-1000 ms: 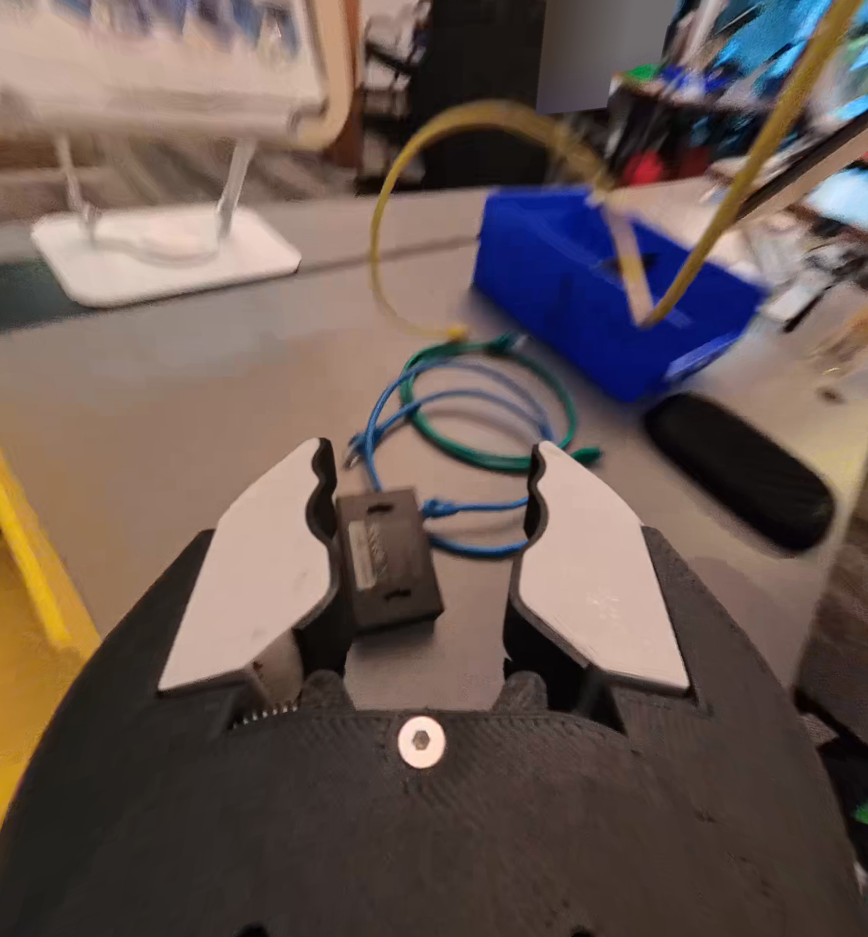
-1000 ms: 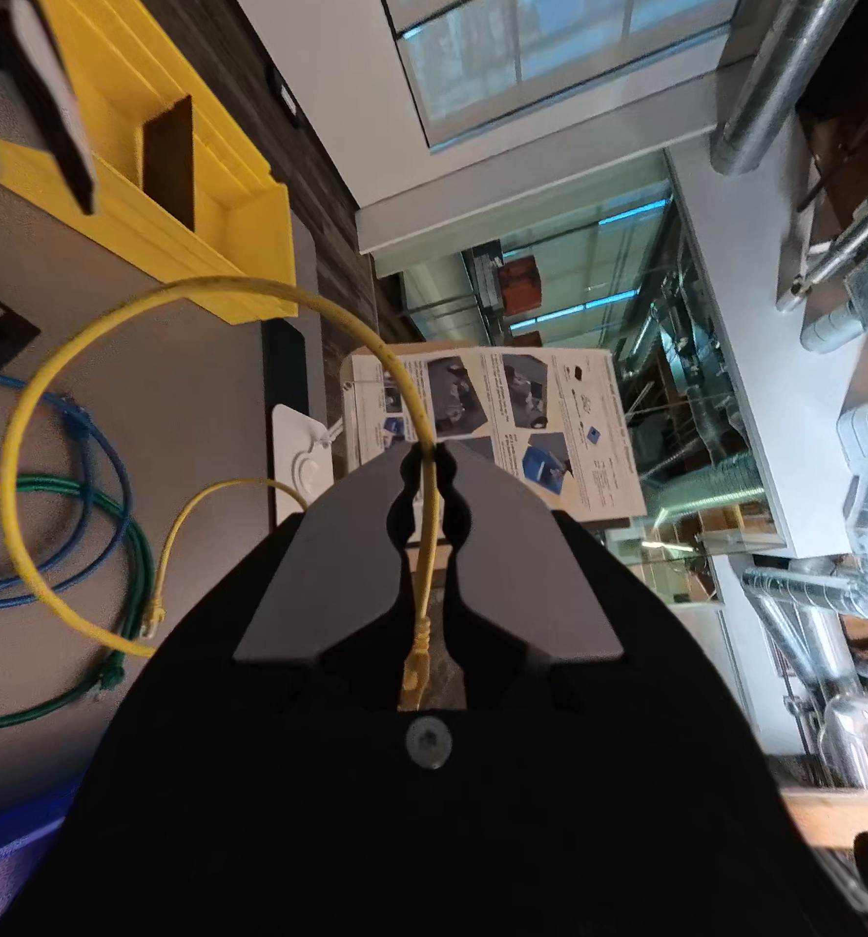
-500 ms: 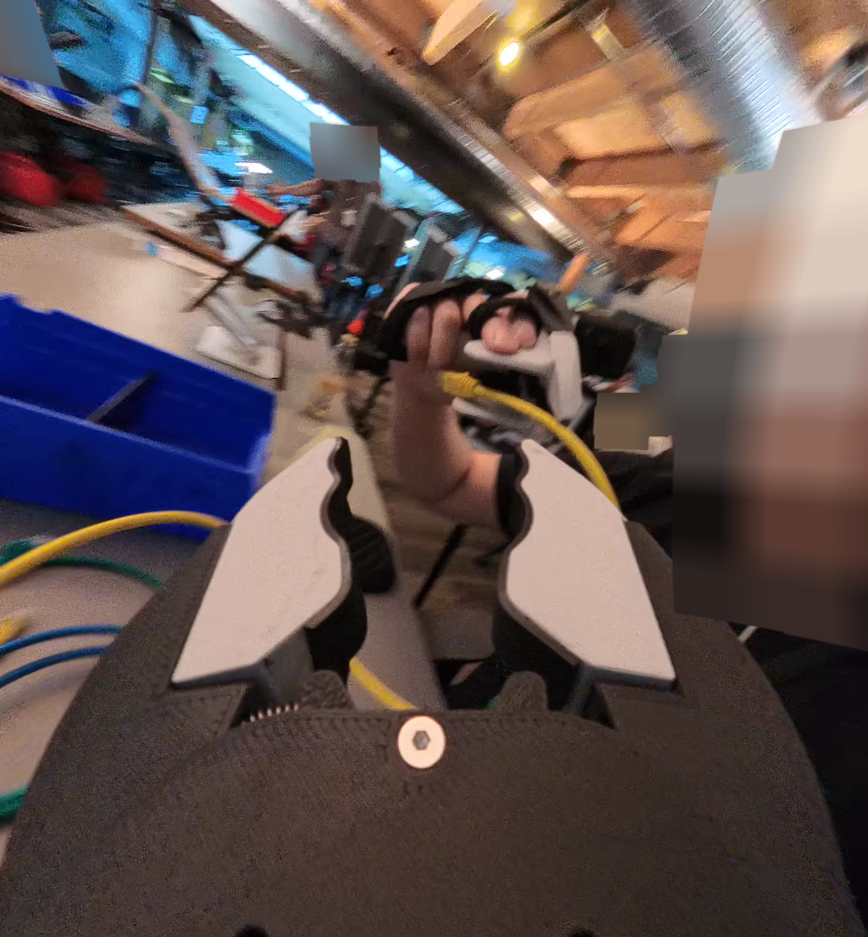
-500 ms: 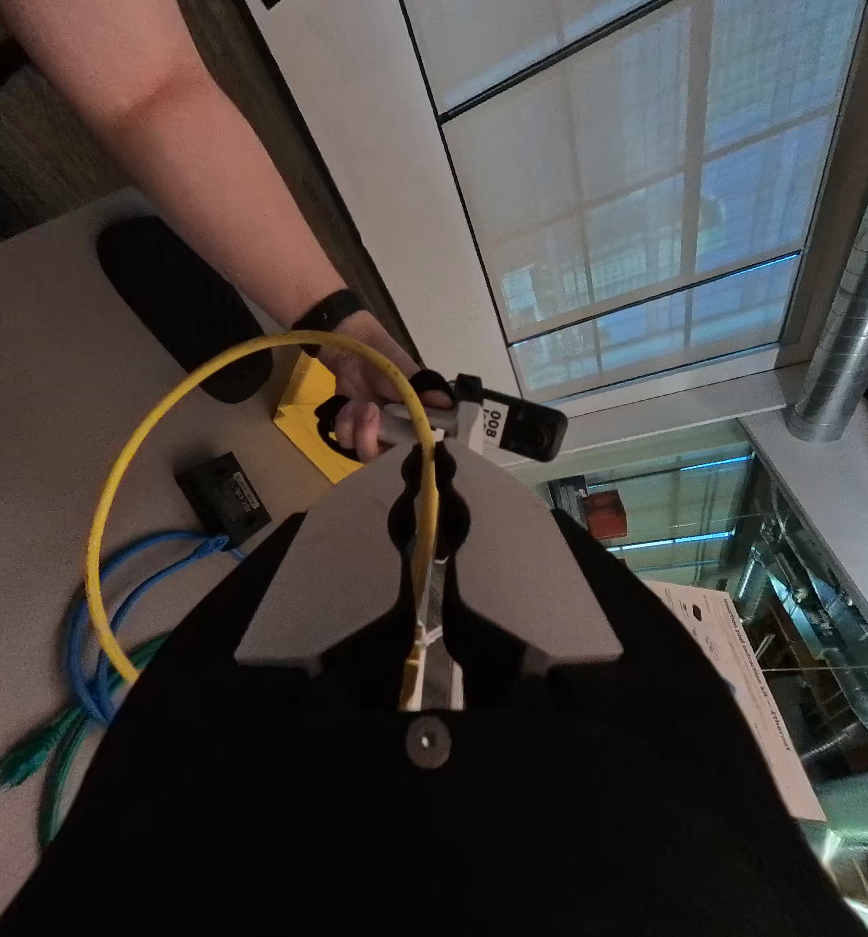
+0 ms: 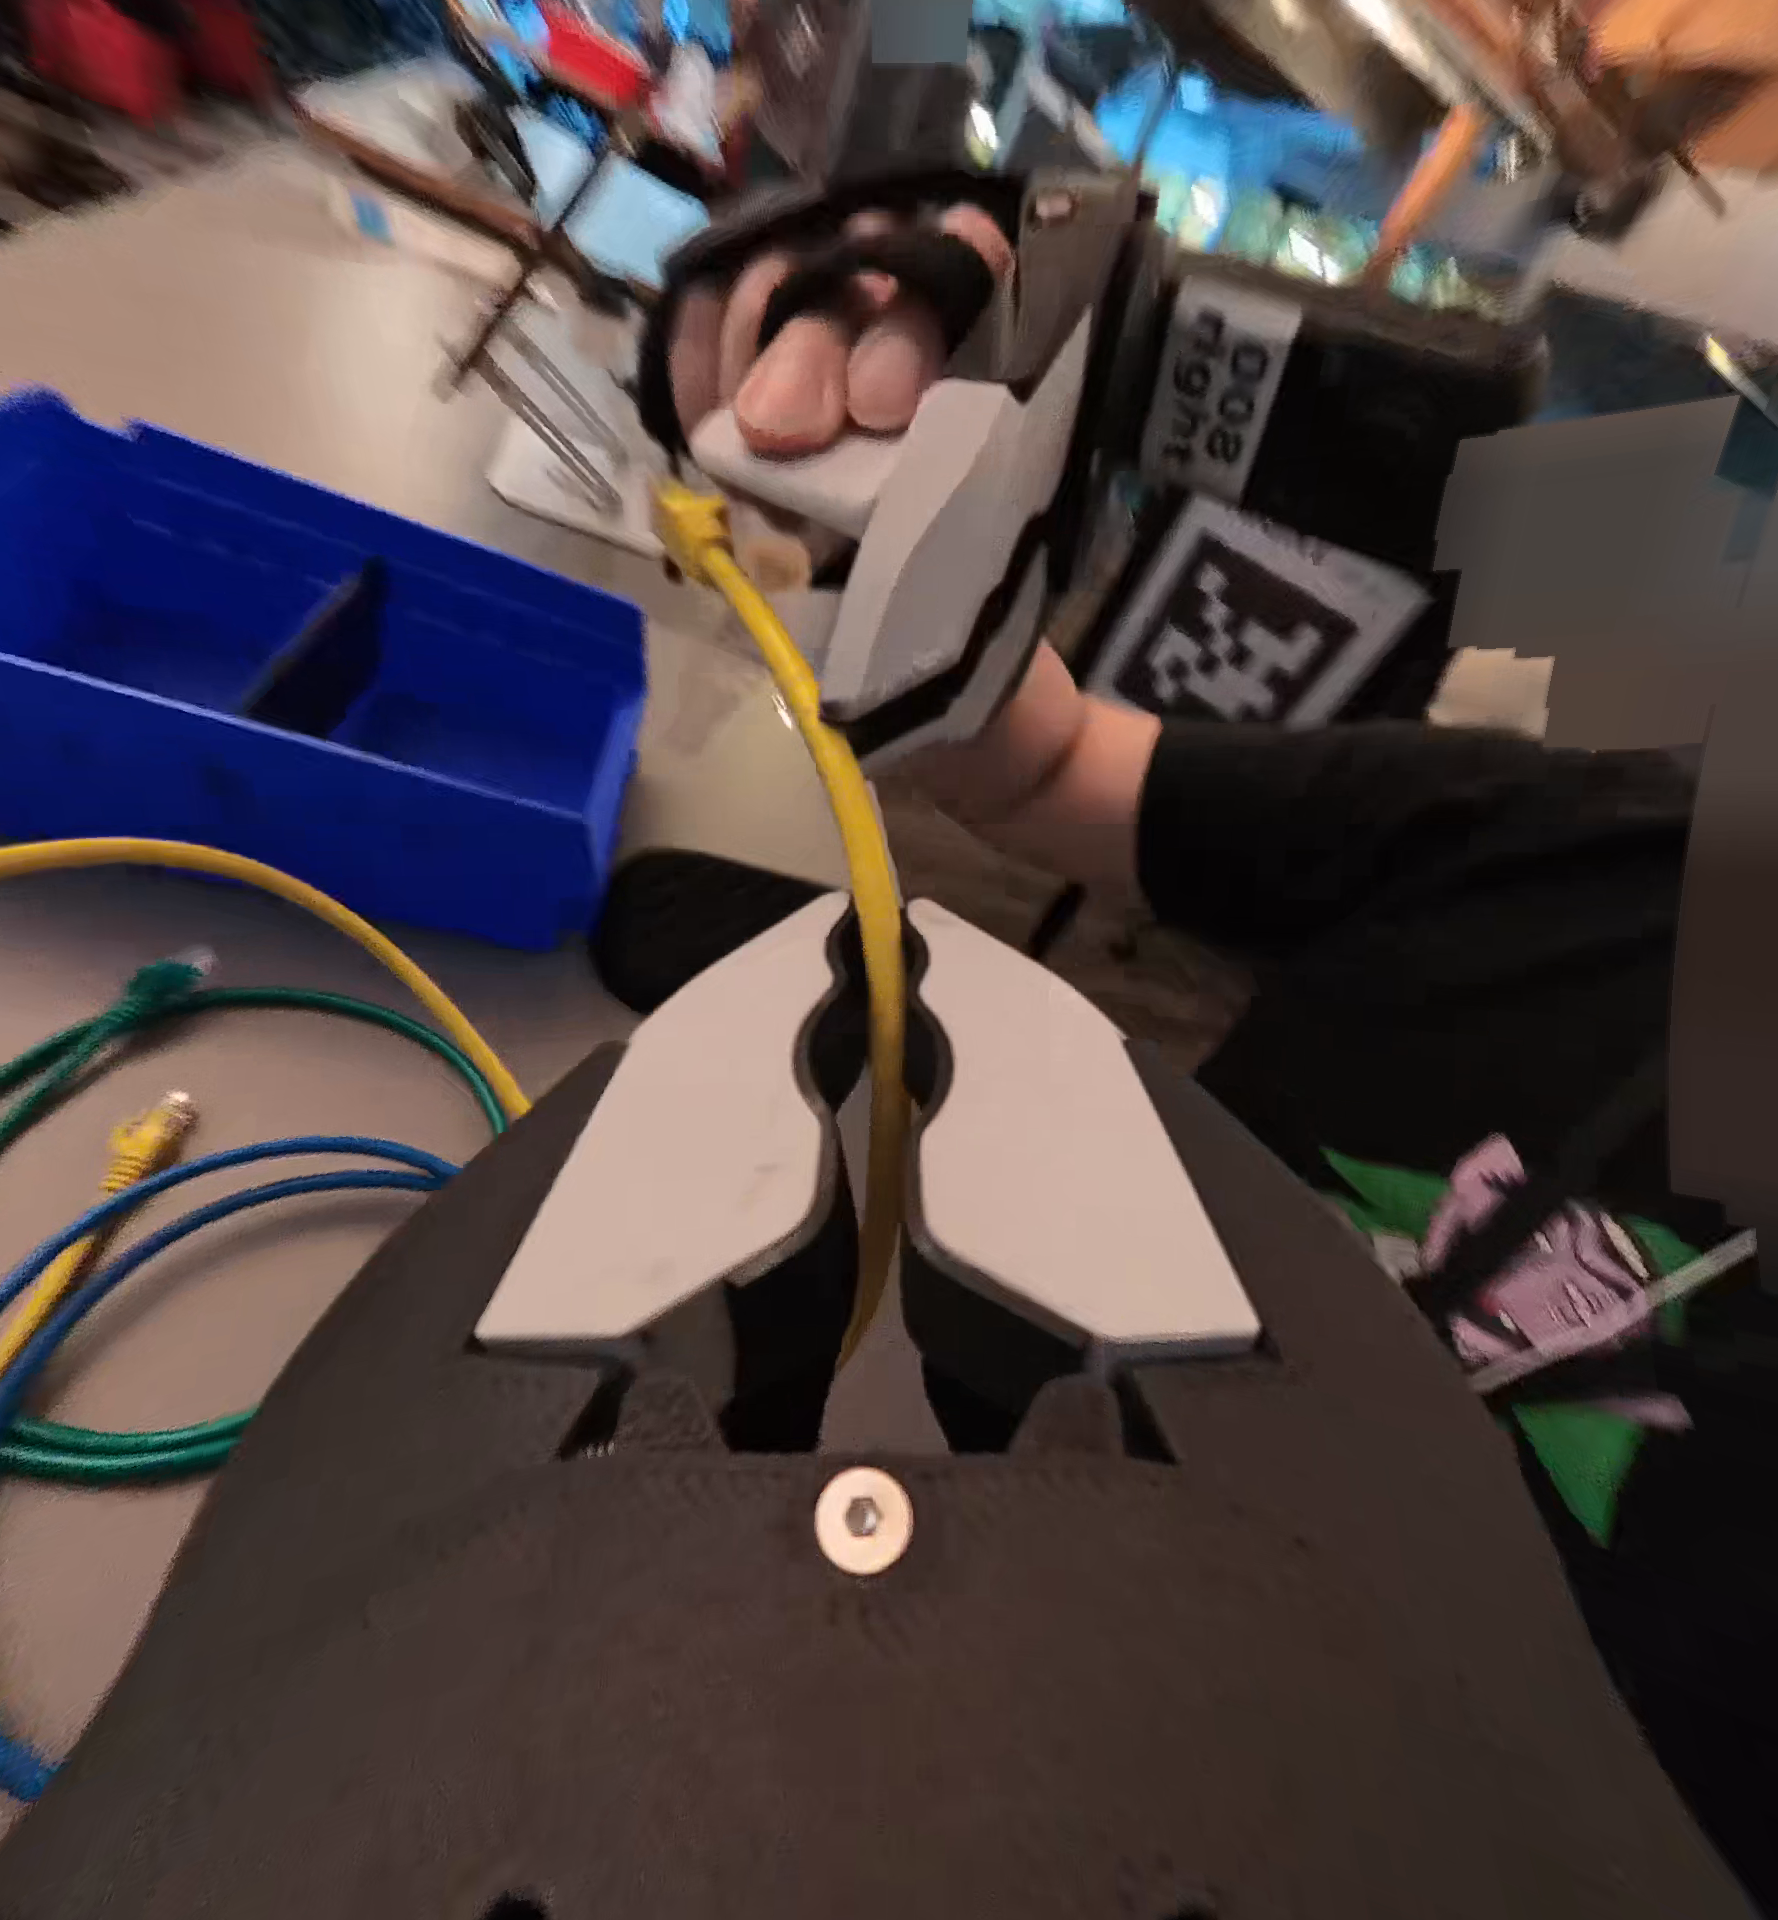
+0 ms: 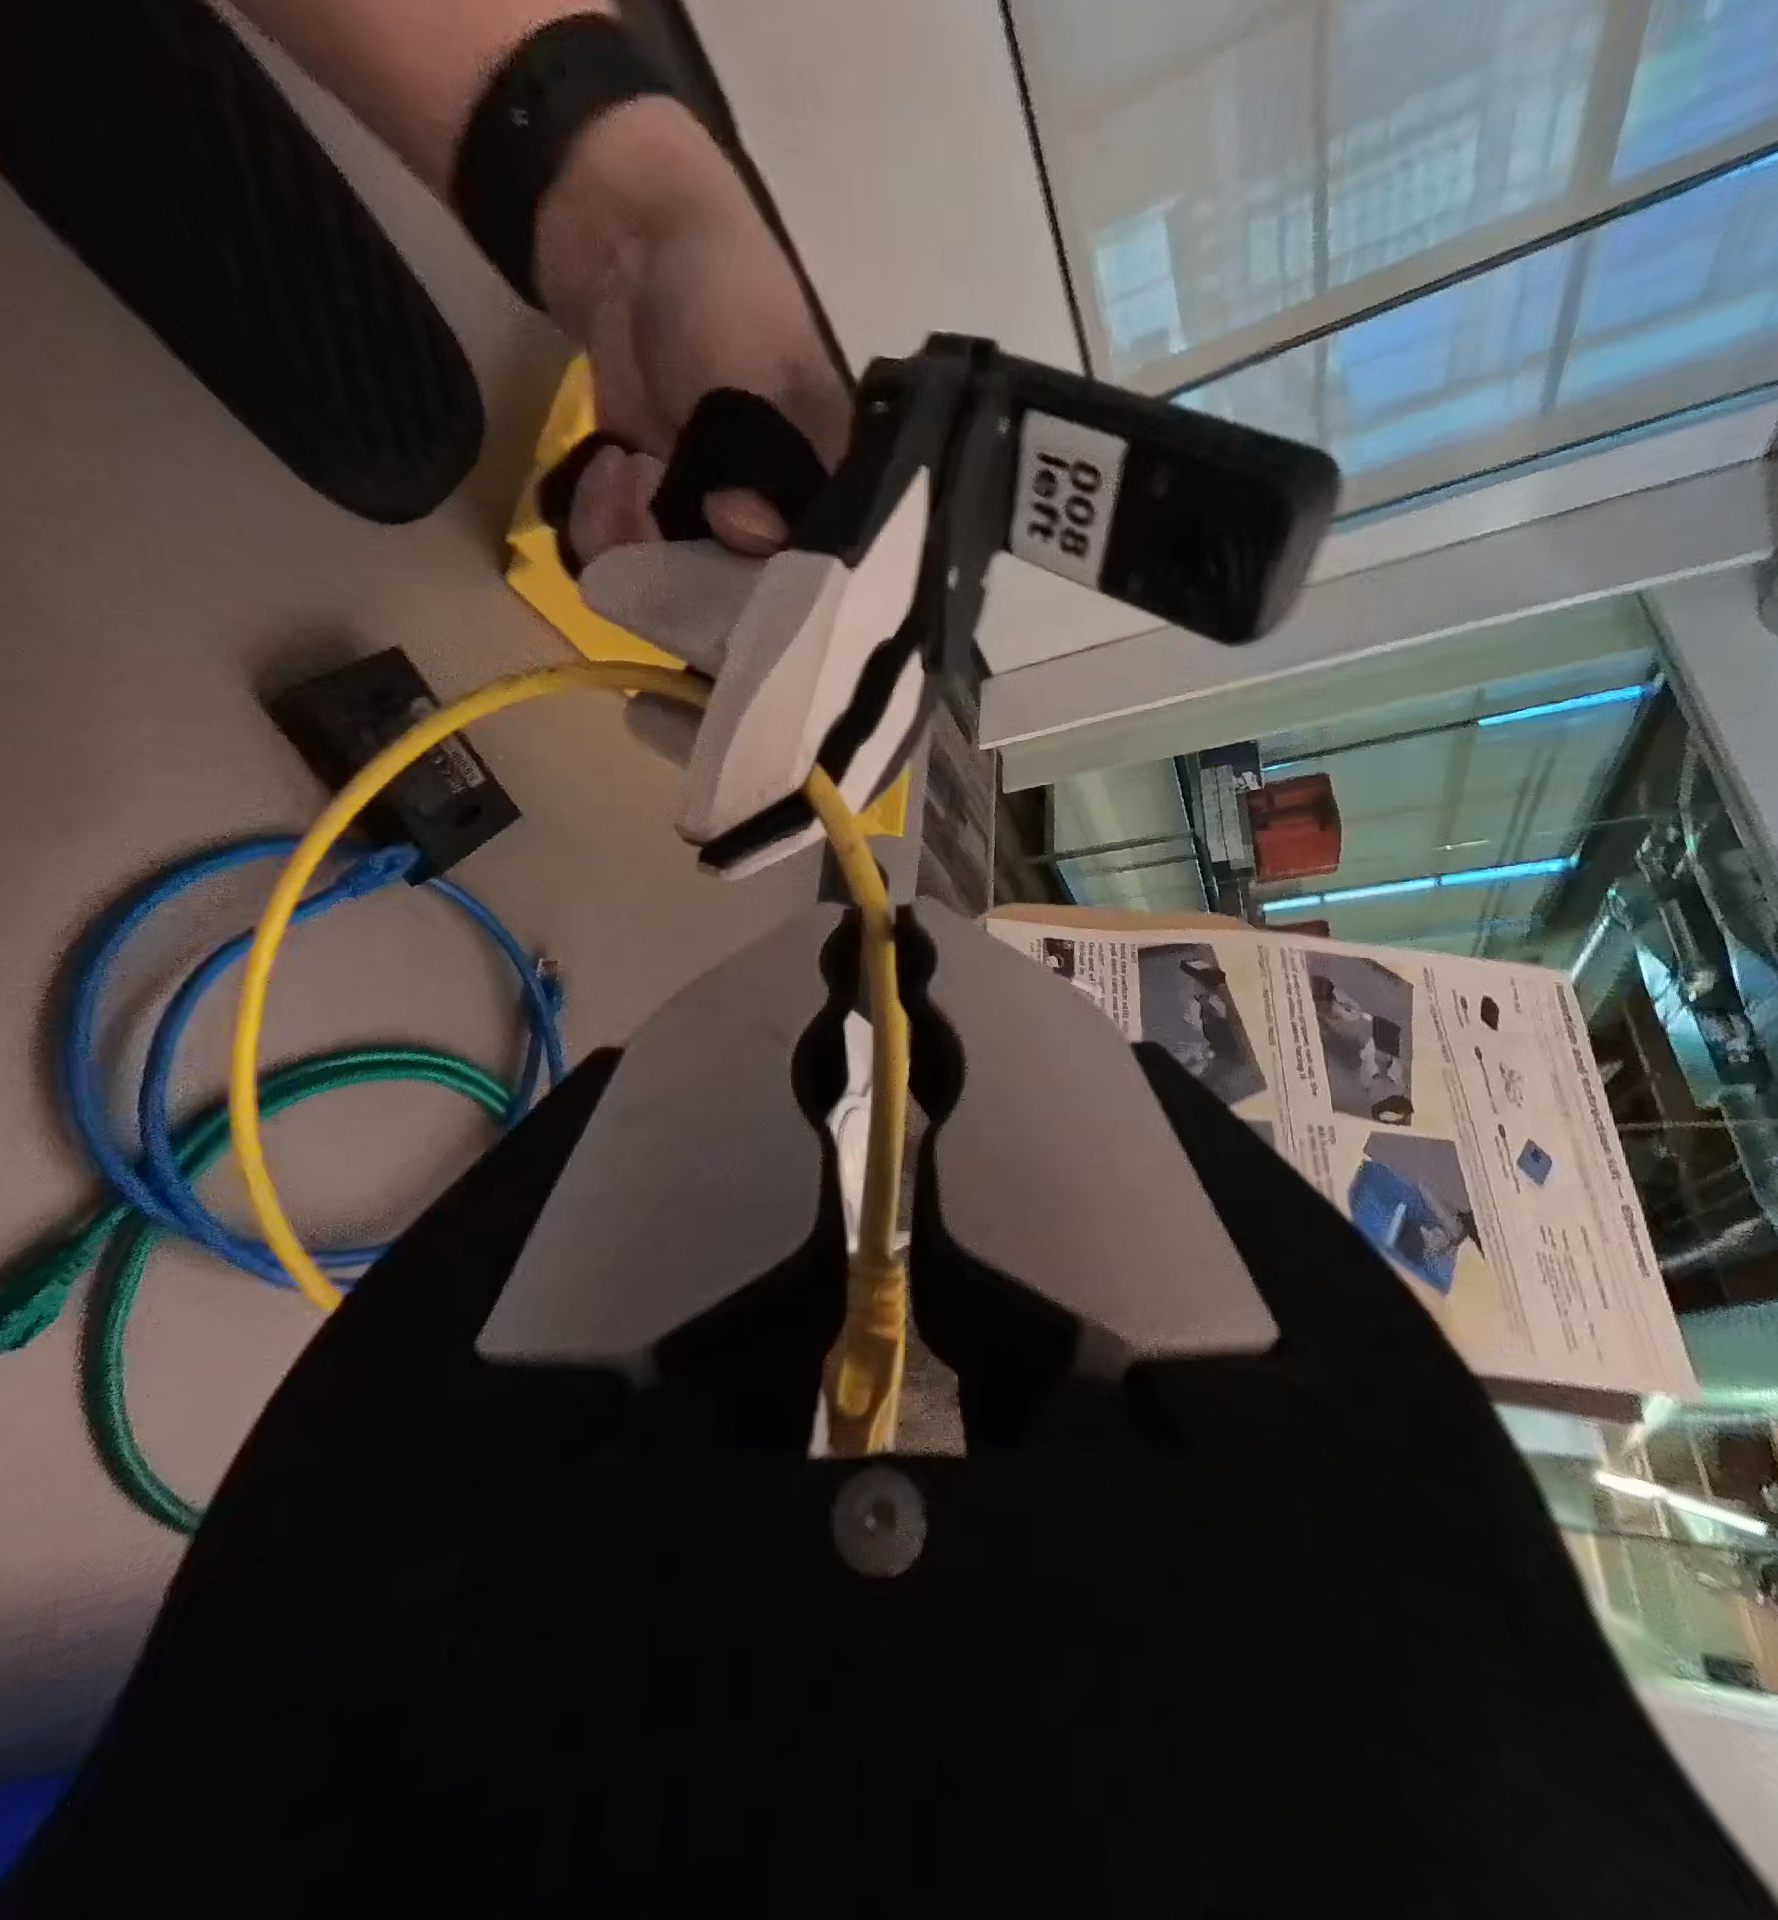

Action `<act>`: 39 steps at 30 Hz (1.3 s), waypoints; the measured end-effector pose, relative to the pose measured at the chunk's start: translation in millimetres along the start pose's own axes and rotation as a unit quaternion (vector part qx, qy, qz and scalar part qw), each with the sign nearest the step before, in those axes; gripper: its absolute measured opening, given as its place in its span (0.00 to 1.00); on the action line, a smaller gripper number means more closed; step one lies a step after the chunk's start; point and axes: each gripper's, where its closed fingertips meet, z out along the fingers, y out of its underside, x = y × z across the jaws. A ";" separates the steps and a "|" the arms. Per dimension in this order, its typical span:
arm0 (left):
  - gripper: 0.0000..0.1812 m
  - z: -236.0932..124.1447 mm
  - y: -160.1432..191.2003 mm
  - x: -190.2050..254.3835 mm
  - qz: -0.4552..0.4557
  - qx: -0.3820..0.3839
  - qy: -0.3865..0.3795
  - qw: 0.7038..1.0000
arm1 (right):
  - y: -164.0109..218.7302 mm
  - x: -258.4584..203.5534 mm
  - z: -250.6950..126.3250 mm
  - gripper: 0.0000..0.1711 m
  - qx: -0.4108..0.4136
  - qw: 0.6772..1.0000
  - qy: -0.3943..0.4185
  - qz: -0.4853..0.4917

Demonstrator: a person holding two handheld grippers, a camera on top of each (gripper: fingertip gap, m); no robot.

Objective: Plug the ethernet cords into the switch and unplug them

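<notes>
A yellow ethernet cord [image 5: 760,634] hangs in the air between both grippers. My left gripper [image 5: 869,925] is shut on it, and it also shows in the right wrist view [image 6: 791,748]. My right gripper [image 6: 869,920] is shut on the same cord just behind its plug [image 6: 869,1340], and that plug sticks out free in the left wrist view [image 5: 693,520]. The cord's other plug [image 5: 147,1132] lies on the table. The black switch [image 6: 365,717] lies on the table with a blue cord [image 6: 106,997] plugged into it. A green cord [image 6: 365,1065] lies loose beside it.
A blue bin [image 5: 241,665] stands behind the cords. A black wrist rest [image 6: 241,260] lies near the table edge. A yellow bin [image 6: 563,540] sits past the switch. A printed sheet on a stand [image 6: 1384,1122] is at the table's far side. The tips of both grippers are at nearly the same place. From the left gripper's tips to the black switch [image 6: 365,717] is close to 25 cm.
My left gripper has swung away from the switch, moved up to the right gripper and shut on the yellow cord. The right gripper kept its hold and turned.
</notes>
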 end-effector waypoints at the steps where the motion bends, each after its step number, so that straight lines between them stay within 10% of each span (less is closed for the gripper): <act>1: 0.01 -2.6 -6.4 -2.9 -0.004 0.034 -0.011 0.999 | 6.5 8.5 -1.7 0.06 -0.006 0.999 0.025 0.024; 4: 0.01 -17.7 -23.4 -13.8 0.009 0.149 -0.078 0.986 | 17.3 44.0 -28.7 0.08 0.026 0.968 0.152 0.198; 9: 0.00 -41.1 -27.2 -23.1 0.125 0.270 -0.261 0.918 | 23.2 33.3 -32.8 0.20 0.212 0.716 0.116 0.655; 14: 0.00 -24.4 -13.7 -29.9 0.204 0.243 -0.361 0.877 | 35.1 36.2 17.0 0.33 0.217 0.581 0.046 0.783; 19: 0.03 -3.9 8.6 -37.8 0.202 0.184 -0.374 0.886 | 23.5 34.3 34.4 0.01 0.237 0.553 -0.027 0.799; 24: 0.33 -30.4 -11.3 3.8 0.210 0.148 -0.247 0.934 | 1.9 -1.6 29.6 0.00 0.149 0.654 -0.162 0.723; 30: 0.25 -31.0 -60.7 9.9 0.082 0.090 -0.047 0.991 | -21.2 -38.3 14.7 0.01 0.055 0.742 -0.295 0.599; 39: 0.17 13.4 -42.5 12.3 0.137 -0.006 0.067 0.988 | -21.3 -50.4 -5.5 0.01 0.031 0.723 -0.358 0.590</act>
